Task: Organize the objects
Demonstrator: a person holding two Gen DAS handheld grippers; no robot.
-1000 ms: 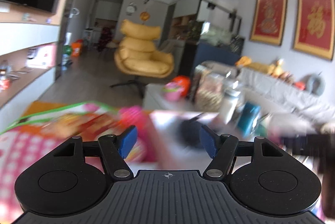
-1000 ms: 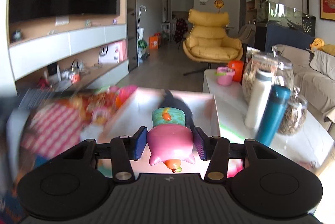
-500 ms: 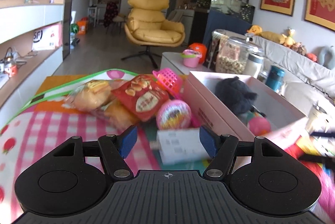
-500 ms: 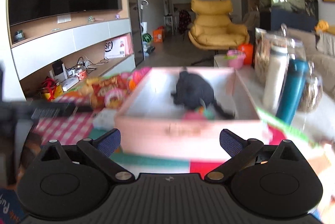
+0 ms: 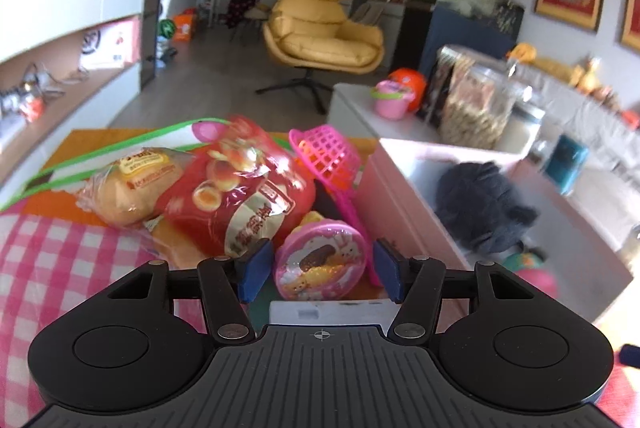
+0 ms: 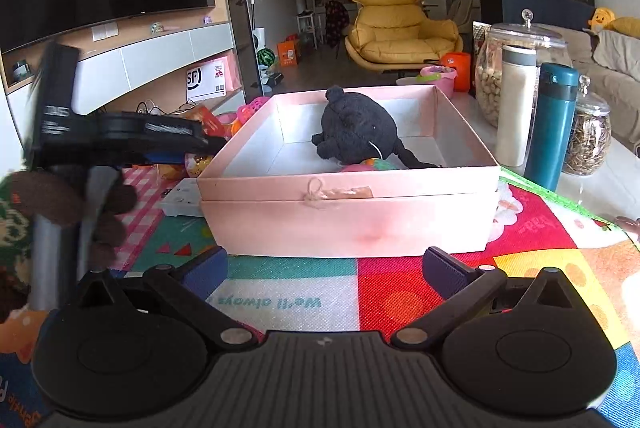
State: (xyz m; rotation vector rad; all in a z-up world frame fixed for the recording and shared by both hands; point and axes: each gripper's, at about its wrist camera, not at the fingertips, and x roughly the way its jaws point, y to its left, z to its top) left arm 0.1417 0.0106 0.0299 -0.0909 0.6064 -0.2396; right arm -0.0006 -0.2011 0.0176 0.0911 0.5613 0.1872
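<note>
A pink box stands open on the play mat, with a black plush and a pink toy inside; the box also shows in the left wrist view. My left gripper is open around a round pink candy tin without touching it. Behind the tin lie a red snack bag, a wrapped bun and a pink toy basket. My right gripper is wide open and empty in front of the box. The left gripper shows at the left of the right wrist view.
A white flat box lies just under my left gripper. Glass jars, a white bottle and a teal flask stand on the white table right of the box. A yellow armchair is far behind.
My right gripper let the pink toy go into the box, opened wide and pulled back. My left gripper moved forward and down to the pink tin.
</note>
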